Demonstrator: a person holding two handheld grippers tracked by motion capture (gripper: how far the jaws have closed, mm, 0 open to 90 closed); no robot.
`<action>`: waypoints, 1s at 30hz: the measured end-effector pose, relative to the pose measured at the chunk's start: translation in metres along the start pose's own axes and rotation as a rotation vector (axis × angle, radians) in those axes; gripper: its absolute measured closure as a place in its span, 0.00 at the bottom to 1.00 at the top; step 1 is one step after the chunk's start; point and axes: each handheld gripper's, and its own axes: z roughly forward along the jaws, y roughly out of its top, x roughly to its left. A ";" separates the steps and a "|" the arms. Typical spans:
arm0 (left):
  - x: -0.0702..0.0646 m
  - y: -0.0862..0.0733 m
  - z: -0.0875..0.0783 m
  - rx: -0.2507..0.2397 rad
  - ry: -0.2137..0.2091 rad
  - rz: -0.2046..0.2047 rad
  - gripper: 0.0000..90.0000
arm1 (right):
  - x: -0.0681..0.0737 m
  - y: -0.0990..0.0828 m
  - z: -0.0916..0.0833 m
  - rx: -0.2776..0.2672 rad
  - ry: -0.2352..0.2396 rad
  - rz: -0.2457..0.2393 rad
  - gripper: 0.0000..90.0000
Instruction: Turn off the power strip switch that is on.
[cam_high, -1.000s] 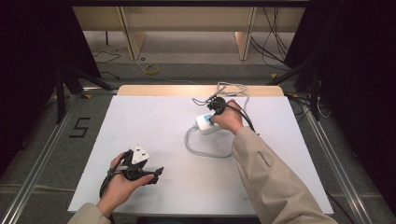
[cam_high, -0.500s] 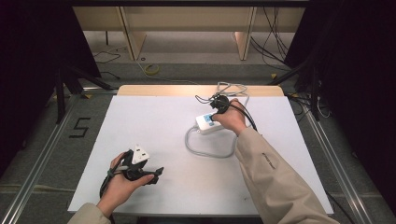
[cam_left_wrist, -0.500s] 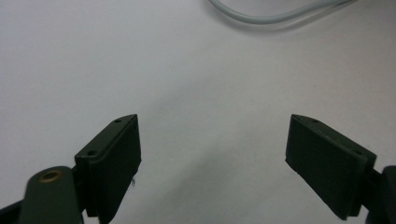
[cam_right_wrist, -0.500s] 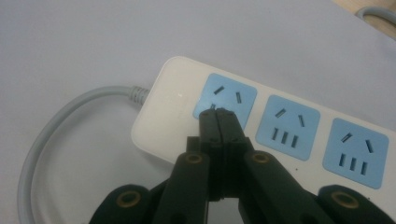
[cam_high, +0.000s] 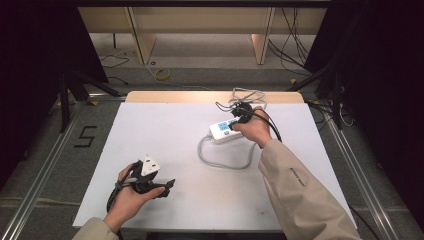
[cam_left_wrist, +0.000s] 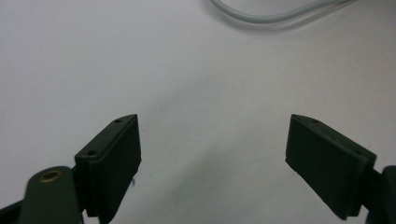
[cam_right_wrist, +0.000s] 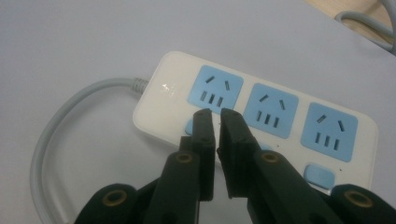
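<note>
A white power strip (cam_high: 223, 130) with three blue sockets (cam_right_wrist: 275, 108) lies right of centre on the white table (cam_high: 165, 130). Its grey cable (cam_high: 220, 162) loops toward the person. My right gripper (cam_high: 236, 120) hovers over the strip. In the right gripper view its jaws (cam_right_wrist: 215, 114) are shut with nothing between them, their tips above the cable end of the strip by a blue button. My left gripper (cam_high: 167, 185) rests low at the table's front left, held in a hand. Its jaws (cam_left_wrist: 215, 126) stand wide open over bare table.
A bundle of light cable (cam_high: 247, 95) lies on the wooden strip at the table's far edge. Black gripper cable (cam_high: 272, 125) arcs beside the right hand. A "5" mark (cam_high: 85, 136) is on the floor at left, with metal rails along both sides.
The right hand and its gripper have edged slightly to the right over the power strip. The left hand and gripper have not moved.
</note>
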 end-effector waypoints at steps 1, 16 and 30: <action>0.000 0.000 0.000 0.000 0.000 0.000 0.20 | 0.000 -0.002 -0.002 -0.003 0.002 0.002 0.93; 0.000 0.000 0.000 0.006 0.000 0.002 0.20 | 0.000 -0.029 -0.030 -0.062 0.012 -0.002 0.82; 0.000 -0.001 -0.001 0.004 0.004 -0.006 0.20 | -0.001 -0.067 -0.057 -0.117 0.025 0.019 0.70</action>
